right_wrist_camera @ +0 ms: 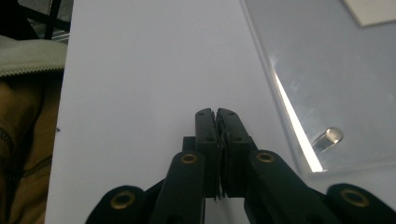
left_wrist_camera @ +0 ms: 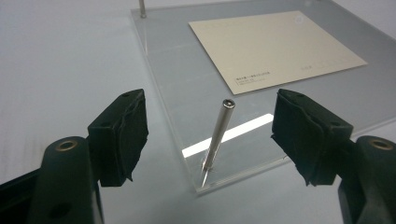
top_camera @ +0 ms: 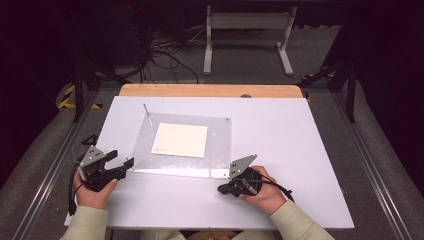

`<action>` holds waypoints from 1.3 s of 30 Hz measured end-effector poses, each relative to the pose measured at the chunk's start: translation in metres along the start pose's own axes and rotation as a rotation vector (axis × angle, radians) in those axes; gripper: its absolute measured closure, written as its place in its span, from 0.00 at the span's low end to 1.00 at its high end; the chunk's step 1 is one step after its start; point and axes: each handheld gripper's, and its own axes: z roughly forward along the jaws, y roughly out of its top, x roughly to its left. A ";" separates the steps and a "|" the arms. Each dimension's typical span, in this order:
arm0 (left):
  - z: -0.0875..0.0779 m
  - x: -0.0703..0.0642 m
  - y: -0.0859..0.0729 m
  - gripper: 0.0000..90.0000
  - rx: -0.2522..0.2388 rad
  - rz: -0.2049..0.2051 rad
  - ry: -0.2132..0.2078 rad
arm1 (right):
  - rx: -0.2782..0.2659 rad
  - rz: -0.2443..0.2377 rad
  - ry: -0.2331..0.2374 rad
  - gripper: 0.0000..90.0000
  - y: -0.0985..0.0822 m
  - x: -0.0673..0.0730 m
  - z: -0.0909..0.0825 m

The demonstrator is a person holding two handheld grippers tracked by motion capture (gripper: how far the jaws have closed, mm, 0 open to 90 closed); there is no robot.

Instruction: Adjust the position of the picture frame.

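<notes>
In the high view, a clear square acrylic plate (top_camera: 220,145) lies flat on the white worktop (top_camera: 280,130), with a cream rectangular card (top_camera: 180,140) at its middle. The left gripper (top_camera: 121,164) sits at the plate's near left corner, just beside a thin upright metal pin (top_camera: 133,163); another thin metal post (top_camera: 146,114) stands at the far left corner. The right gripper (top_camera: 222,189) rests on the worktop just in front of the plate's near right corner.

In the left gripper view, the fingers (left_wrist_camera: 122,135) are spread wide, with the pin (left_wrist_camera: 217,135) standing between them, touched by neither.

In the right gripper view, the fingers (right_wrist_camera: 206,140) are pressed together on nothing, over bare worktop beside the plate's edge, near a short clear peg (right_wrist_camera: 328,138).
</notes>
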 end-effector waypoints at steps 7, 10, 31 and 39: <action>0.002 -0.001 -0.001 0.30 0.014 0.004 -0.003 | -0.127 0.043 -0.181 0.85 0.000 -0.017 -0.015; 0.002 -0.001 -0.001 0.30 0.013 0.001 -0.001 | -0.112 0.074 -0.190 0.84 -0.003 -0.024 -0.010; -0.005 0.001 -0.003 0.31 0.021 -0.010 0.007 | -0.033 -0.040 -0.055 0.92 0.003 0.019 0.010; -0.015 0.009 -0.009 0.40 0.050 -0.032 0.059 | -0.031 -0.099 0.014 0.92 0.015 0.048 0.025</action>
